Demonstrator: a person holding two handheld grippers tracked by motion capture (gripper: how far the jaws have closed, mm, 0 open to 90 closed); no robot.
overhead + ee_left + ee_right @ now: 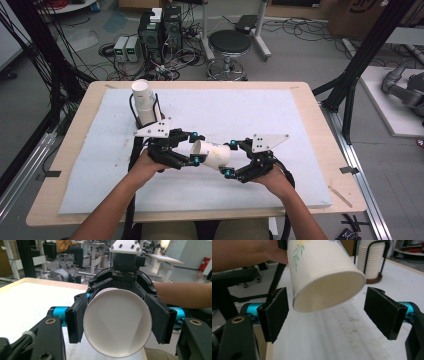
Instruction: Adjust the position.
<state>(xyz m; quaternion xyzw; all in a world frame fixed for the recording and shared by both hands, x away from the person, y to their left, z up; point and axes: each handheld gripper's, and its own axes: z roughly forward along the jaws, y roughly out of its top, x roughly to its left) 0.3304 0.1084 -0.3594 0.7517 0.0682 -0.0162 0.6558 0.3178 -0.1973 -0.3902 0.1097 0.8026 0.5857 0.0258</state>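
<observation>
A paper cup [214, 154] with a flower print lies on its side in the air over the white board. My left gripper [196, 148] is shut on it near the rim. In the left gripper view the cup's wide mouth [117, 326] faces the camera with both pads pressed against its sides. My right gripper [230, 159] comes from the right and stands open around the cup's base. In the right gripper view the recessed base [329, 291] hangs between the two pads [275, 312], apart from both. A stack of cups [144, 101] stands in a black wire holder at the back left.
A white foam board [280, 115] covers most of the wooden table [320, 125]. The cup stack in its holder [370, 260] stands behind the held cup in the right gripper view. Black frame posts [350, 85] flank the table; a stool [229, 45] and computers sit on the floor beyond.
</observation>
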